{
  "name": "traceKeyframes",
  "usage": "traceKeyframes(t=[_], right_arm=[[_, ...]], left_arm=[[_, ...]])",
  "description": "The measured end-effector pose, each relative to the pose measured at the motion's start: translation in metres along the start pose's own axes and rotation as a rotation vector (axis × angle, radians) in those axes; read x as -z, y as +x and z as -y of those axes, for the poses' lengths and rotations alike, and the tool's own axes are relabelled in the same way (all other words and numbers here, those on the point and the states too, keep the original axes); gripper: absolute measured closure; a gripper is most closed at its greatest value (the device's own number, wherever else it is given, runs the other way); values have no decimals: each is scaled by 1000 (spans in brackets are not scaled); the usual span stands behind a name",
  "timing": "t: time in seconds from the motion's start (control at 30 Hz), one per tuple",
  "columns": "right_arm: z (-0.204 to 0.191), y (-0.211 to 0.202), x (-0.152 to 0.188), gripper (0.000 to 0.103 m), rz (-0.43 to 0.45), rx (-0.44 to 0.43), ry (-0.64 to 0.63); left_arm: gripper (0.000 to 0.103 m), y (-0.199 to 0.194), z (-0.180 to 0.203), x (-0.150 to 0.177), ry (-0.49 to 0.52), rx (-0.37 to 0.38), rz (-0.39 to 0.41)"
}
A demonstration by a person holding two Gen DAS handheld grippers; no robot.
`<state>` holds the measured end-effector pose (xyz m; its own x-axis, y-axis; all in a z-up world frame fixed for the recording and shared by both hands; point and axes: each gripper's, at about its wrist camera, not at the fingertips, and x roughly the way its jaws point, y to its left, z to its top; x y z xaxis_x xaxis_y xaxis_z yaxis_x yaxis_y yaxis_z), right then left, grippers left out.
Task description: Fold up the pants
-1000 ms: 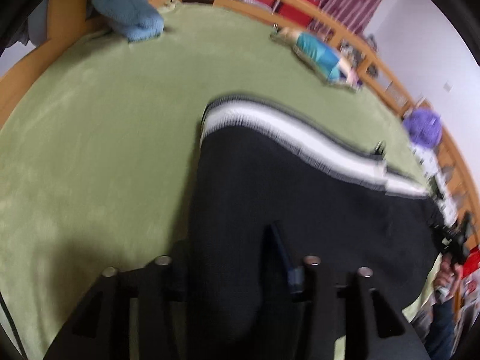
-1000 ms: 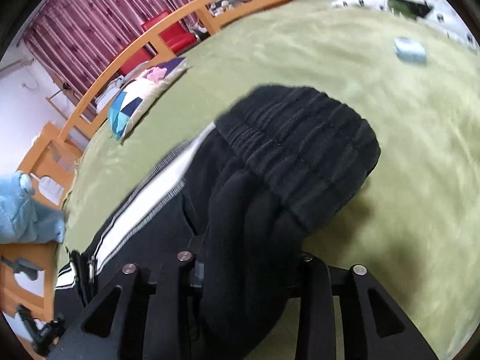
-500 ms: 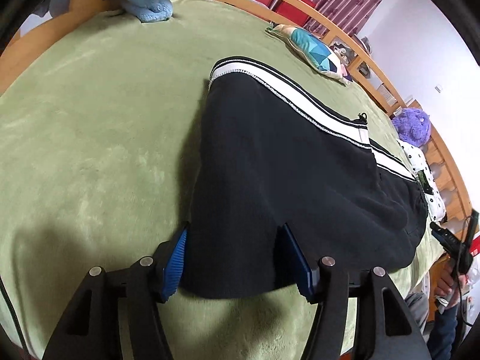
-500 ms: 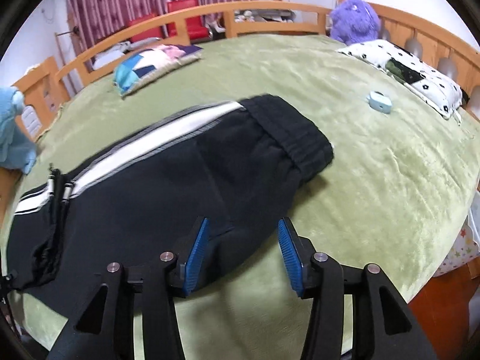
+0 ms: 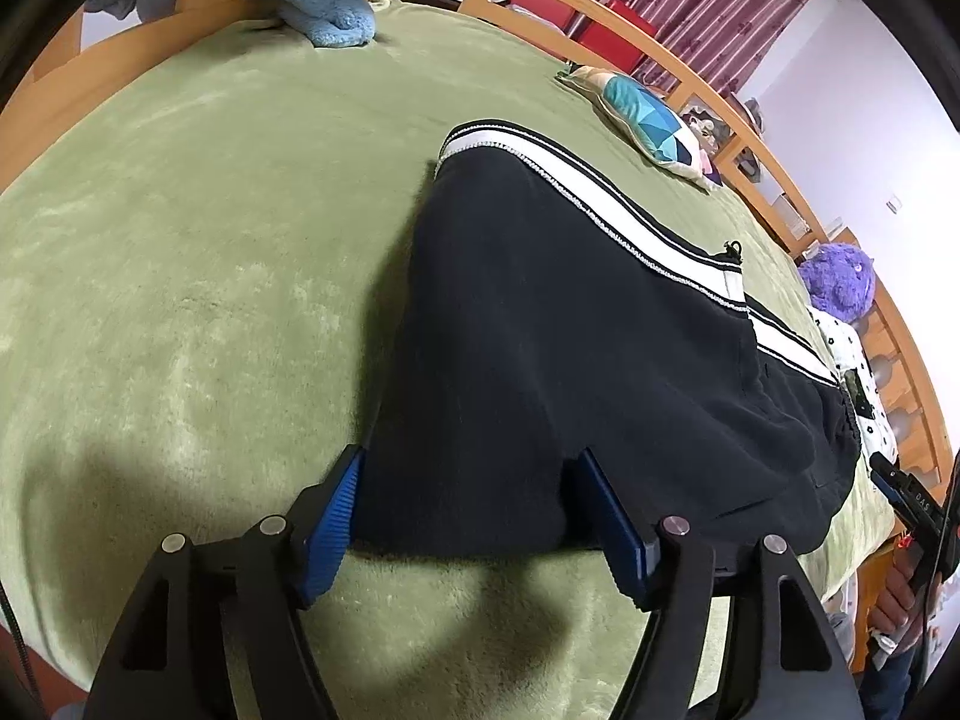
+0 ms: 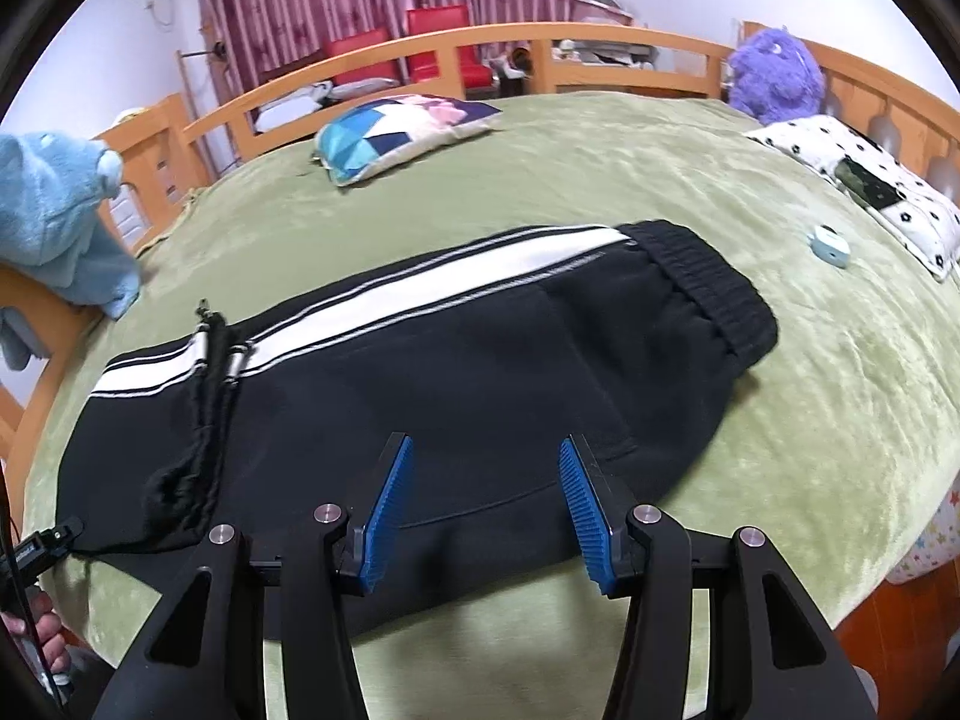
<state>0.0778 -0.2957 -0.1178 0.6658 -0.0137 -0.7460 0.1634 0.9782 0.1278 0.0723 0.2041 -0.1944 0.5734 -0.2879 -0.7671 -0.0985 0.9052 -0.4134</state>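
Note:
Black pants (image 5: 570, 348) with a white side stripe lie folded flat on the green bed cover, also seen in the right wrist view (image 6: 420, 372). The ribbed waistband (image 6: 708, 282) is at the right end, a zipper and drawstring (image 6: 207, 360) at the left. My left gripper (image 5: 465, 516) is open, its blue pads on either side of the near pants end, with the cloth lying flat between them. My right gripper (image 6: 483, 498) is open and empty, just above the near edge of the pants.
A wooden bed rail (image 6: 540, 54) rings the bed. On the cover lie a patterned pillow (image 6: 396, 132), a blue plush (image 5: 324, 0), a purple plush (image 6: 774, 78), a dotted pillow (image 6: 864, 180) and a small blue object (image 6: 828, 246). The other hand-held gripper shows at right (image 5: 906, 504).
Both grippers have opened and let go of the pants, which now lie flat on the bed. Both have drawn back toward the near edge.

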Motion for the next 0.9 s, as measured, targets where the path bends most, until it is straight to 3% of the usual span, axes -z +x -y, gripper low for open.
traceKeyframes(t=[0.23, 0.3, 0.4, 0.53, 0.67, 0.9], right_arm=[[-15, -1, 9, 53, -15, -55, -24], [-17, 0, 11, 53, -30, -60, -32], [-19, 0, 14, 53, -35, -69, -28], [-15, -4, 16, 51, -34, -97, 9], [-12, -12, 19, 44, -13, -104, 21], [-1, -26, 20, 38, -3, -43, 8]], left_arm=[[30, -3, -4, 5, -38, 12, -3], [29, -5, 0, 6, -38, -28, 3], [29, -17, 19, 6, 16, -180, 65], [29, -36, 46, 3, 97, -247, 131], [29, -46, 67, 1, 103, -258, 141], [29, -49, 113, 5, 135, -203, 146]])
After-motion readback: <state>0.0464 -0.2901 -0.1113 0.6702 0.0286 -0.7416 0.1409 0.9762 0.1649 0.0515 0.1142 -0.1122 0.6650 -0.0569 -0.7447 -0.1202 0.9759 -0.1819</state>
